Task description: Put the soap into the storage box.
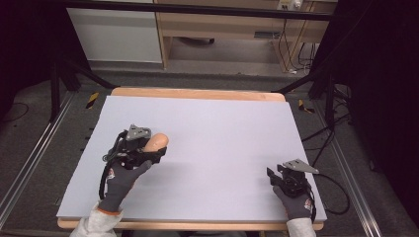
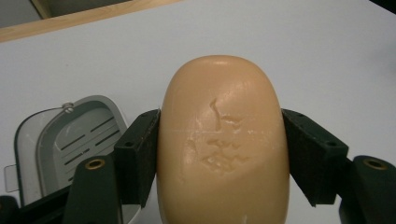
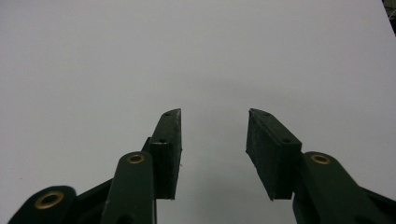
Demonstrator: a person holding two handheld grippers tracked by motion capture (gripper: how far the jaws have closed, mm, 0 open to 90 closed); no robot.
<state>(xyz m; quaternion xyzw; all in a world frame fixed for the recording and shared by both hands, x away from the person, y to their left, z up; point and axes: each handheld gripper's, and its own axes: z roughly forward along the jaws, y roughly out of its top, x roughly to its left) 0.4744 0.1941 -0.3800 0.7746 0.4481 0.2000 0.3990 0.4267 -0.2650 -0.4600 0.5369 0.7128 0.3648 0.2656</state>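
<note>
Tan oval soap bar (image 2: pixel 223 144) sits clamped in left gripper (image 1: pixel 157 148), probably bound for grey slotted dish (image 2: pixel 70 140); right gripper (image 3: pixel 213 149) gapes empty.

Near end of the tan soap bar (image 2: pixel 223 144) cut off by the bottom edge in the left gripper view, its flanks covered by the fingers (image 2: pixel 138 156), grey slotted dish (image 2: pixel 70 140) partly hidden behind the left gripper (image 2: pixel 224 156), dish's lower part out of frame.
</note>
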